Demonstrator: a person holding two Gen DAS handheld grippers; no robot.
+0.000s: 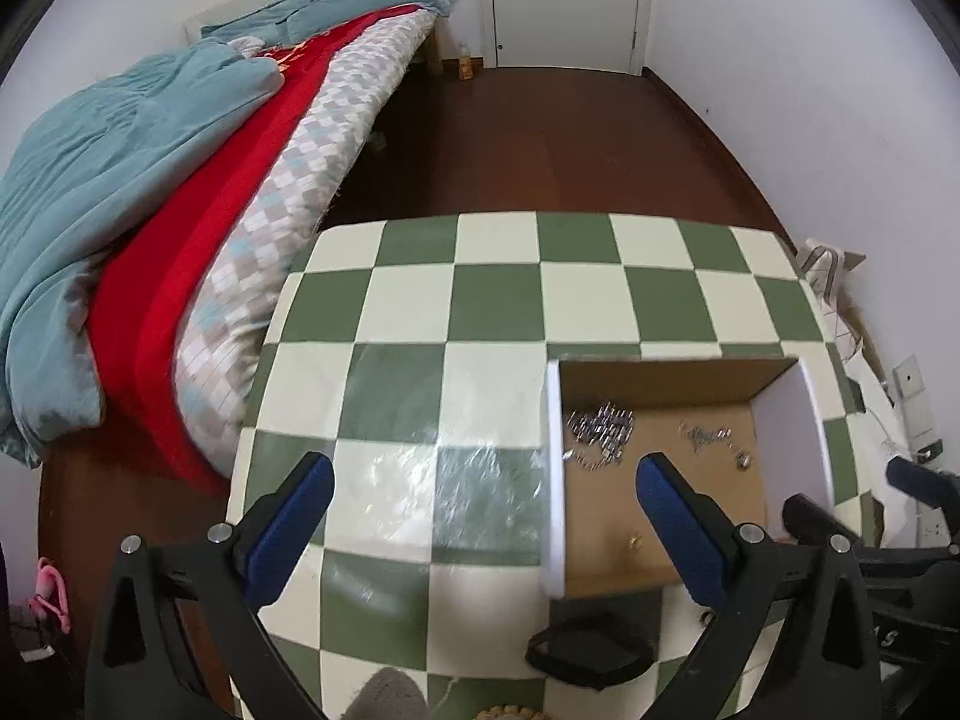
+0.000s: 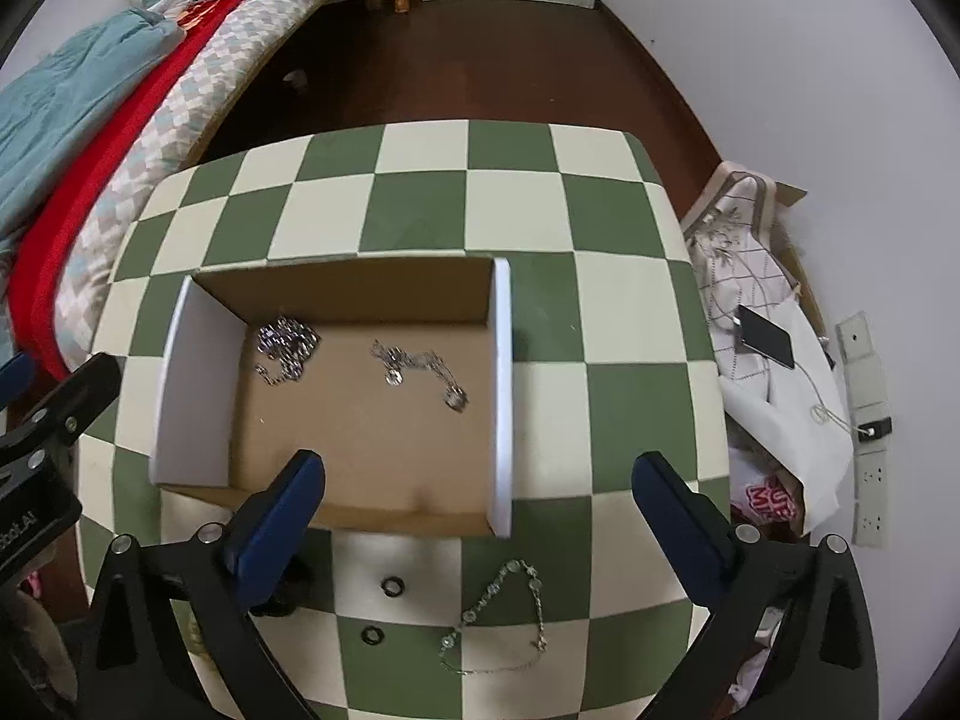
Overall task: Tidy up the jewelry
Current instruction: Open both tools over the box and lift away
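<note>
An open cardboard box (image 2: 360,426) with white side walls sits on the green-and-cream checkered table (image 2: 420,204). Inside lie a bunched silver chain (image 2: 287,343) at the left and a silver necklace with pendants (image 2: 420,369) in the middle. In front of the box, a silver bracelet (image 2: 504,618) and two small dark rings (image 2: 393,586) (image 2: 372,636) lie on the table. My right gripper (image 2: 477,480) hovers open above the box's front edge and the bracelet. My left gripper (image 1: 485,480) is open over the table, left of the box (image 1: 660,504), which holds the chain (image 1: 600,429).
A bed (image 1: 180,210) with blue and red bedding runs along the left. A black clip-like object (image 1: 591,651) lies on the table near the box's front corner. Bags, a phone (image 2: 765,343) and power strips (image 2: 867,420) crowd the floor at the right.
</note>
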